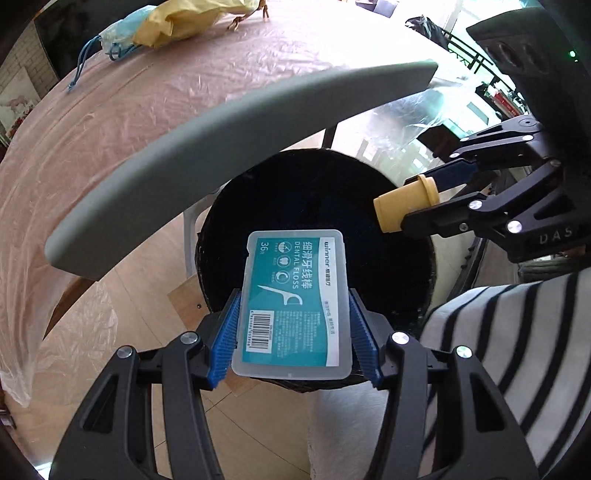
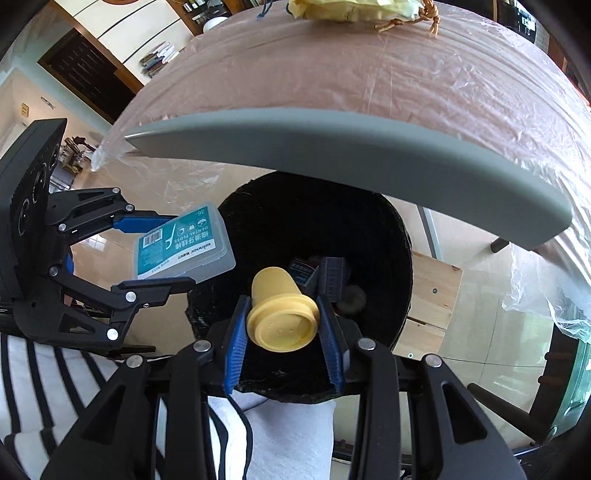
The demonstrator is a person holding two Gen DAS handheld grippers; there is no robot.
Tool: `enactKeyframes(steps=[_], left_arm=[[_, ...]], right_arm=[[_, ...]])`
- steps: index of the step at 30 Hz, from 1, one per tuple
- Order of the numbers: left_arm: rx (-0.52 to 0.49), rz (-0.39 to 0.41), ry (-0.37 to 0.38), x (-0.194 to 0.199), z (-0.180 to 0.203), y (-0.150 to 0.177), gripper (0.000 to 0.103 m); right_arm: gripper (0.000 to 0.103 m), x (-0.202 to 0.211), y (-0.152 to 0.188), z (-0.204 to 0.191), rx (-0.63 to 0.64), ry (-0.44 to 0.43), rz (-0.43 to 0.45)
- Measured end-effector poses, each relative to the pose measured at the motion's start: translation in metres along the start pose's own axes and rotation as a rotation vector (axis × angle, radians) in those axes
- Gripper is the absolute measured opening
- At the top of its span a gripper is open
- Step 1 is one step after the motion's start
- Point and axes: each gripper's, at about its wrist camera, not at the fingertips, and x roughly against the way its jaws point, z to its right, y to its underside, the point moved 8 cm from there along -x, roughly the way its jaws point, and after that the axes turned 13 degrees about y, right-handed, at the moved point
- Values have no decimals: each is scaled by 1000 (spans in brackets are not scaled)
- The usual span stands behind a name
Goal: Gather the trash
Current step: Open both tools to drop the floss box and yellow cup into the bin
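Tools are both holding trash over the black bin (image 1: 317, 206), positioned so a release should drop each piece inside. The left tool (image 1: 293, 332) is clamping a dental floss box (image 1: 293, 299) flat between its blue pads; the right tool (image 2: 282, 328) is gripping a yellow cup (image 2: 282, 314) by its rim. Beyond, a grey chair back (image 2: 332, 147) is fronting the plastic-covered desk (image 1: 147, 110), where a yellow bag (image 1: 184, 18) is lying.

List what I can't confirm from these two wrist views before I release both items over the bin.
- Trash bin contents: right wrist view shows dark boxes, unreadable in shadow; left wrist view shows only black.
- Yellow container: contents hidden by its closed lid.
- Dental floss box: fill hidden by its label.
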Motion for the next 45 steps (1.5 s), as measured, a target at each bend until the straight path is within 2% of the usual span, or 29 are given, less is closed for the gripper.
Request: enactKeyframes(steps=[9,16,29,39,45], left_arm=[[9,-18,-14,-16,-11,-6,56],[8,-31,-25,-26,-13,-12,56],[16,-41,-24,-40,-13,-14,56],[6,-45,-32,-43,-11,-17,56],[6,-46,-41,-43,-13,-16,56]], right_arm=[[36,-21,-2,-3,19,72,-21],[36,-34,-3,2,11,96,-33],[36,-41,-1,0,10,104,-40],[36,-42,-1,-5,75,119,-36],[36,-43,0,-5,59,109,-39]])
